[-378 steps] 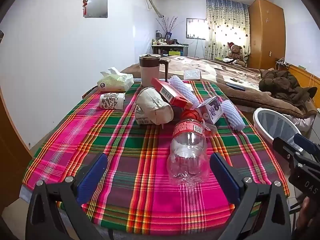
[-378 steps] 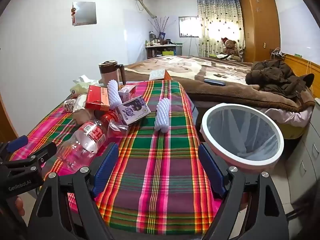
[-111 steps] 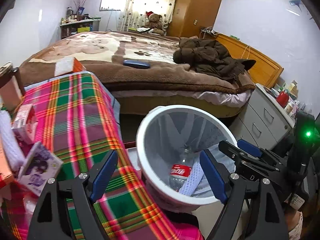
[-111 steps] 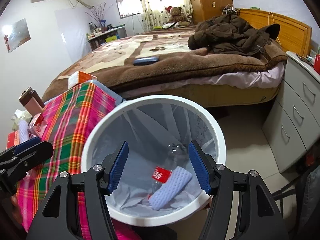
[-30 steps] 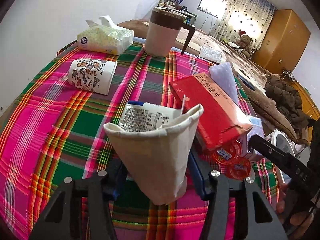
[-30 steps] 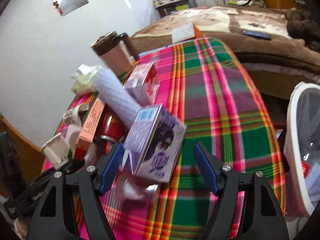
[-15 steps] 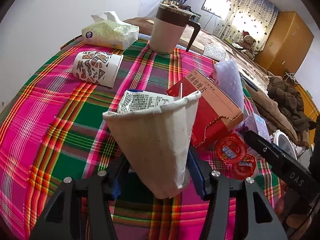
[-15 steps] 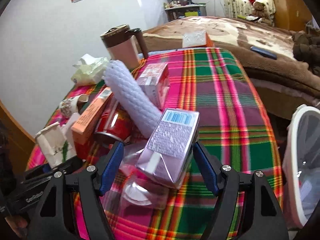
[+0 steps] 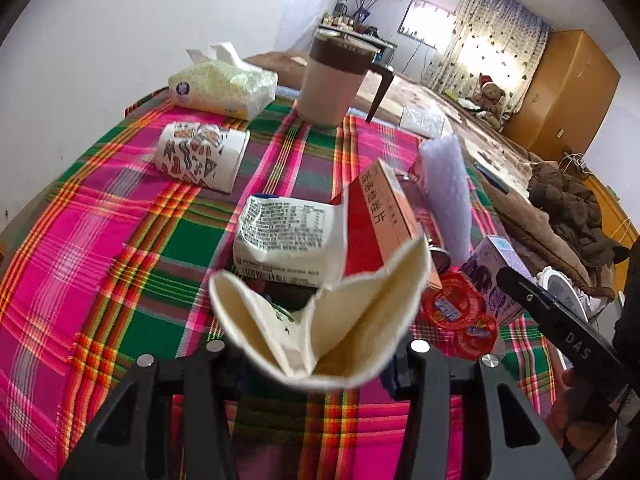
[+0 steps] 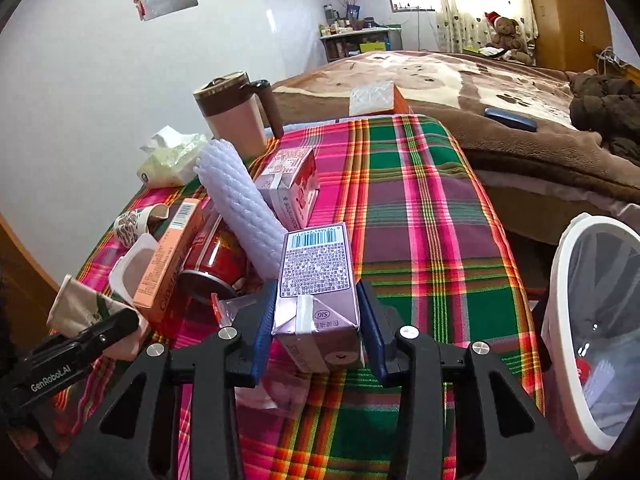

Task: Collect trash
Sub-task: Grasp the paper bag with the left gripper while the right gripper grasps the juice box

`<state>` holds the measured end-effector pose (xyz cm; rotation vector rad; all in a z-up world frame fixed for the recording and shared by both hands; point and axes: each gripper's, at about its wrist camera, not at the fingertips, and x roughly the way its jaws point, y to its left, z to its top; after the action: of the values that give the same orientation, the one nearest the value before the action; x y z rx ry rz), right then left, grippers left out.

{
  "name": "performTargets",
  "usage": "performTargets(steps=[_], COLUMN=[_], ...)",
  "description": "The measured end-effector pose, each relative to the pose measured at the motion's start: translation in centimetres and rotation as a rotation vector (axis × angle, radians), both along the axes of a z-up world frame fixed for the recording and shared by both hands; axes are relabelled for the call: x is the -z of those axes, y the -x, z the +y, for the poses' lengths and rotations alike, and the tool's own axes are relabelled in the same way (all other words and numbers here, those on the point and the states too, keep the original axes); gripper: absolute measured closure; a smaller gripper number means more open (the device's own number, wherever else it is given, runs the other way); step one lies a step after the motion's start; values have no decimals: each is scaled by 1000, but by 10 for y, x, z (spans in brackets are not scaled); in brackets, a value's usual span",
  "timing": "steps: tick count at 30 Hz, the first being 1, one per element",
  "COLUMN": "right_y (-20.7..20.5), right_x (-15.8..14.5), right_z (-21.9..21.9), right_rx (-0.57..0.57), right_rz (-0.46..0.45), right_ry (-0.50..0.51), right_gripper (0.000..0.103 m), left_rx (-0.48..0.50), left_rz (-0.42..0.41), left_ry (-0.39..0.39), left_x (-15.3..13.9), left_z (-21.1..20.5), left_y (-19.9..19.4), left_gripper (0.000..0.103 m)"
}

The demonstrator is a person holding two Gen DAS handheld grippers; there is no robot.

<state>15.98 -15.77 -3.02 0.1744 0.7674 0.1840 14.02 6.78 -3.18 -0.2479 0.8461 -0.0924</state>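
We are pinching the purple carton point(image 10: 316, 280) in our right hand-held gripper point(image 10: 316, 332) and the crumpled cup point(image 9: 320, 320) in the left point(image 9: 316, 364); the bin point(image 10: 576, 320) is standing off the worktop's right edge, nearer the right.

Two paper cups point(image 9: 320, 320) point(image 9: 202, 156), two drink cartons point(image 10: 316, 280) point(image 10: 294, 186), one mug point(image 9: 334, 80).

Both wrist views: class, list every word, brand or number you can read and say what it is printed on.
"SIG": end flap of the purple drink carton held in the right claw.
"GenRobot.AI": body of the left claw.
"DAS": arm of the right claw in the left view.
Red box: Chinese characters, not clearly legible.
Carton barcode digits and the white pouch fine print: too small to read.
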Motion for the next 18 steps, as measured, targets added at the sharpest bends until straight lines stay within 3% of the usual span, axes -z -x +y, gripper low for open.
performTargets(steps=[18], right_y=[29], right_x=[-16], right_z=[-18], right_rx=[14], right_rz=[-67], right_ry=[-40], right_gripper=[63], left_rx=[45], left_rz=[-60], left_ry=[-52], left_x=[-19], left_z=[-24], left_y=[31], left_gripper=[54])
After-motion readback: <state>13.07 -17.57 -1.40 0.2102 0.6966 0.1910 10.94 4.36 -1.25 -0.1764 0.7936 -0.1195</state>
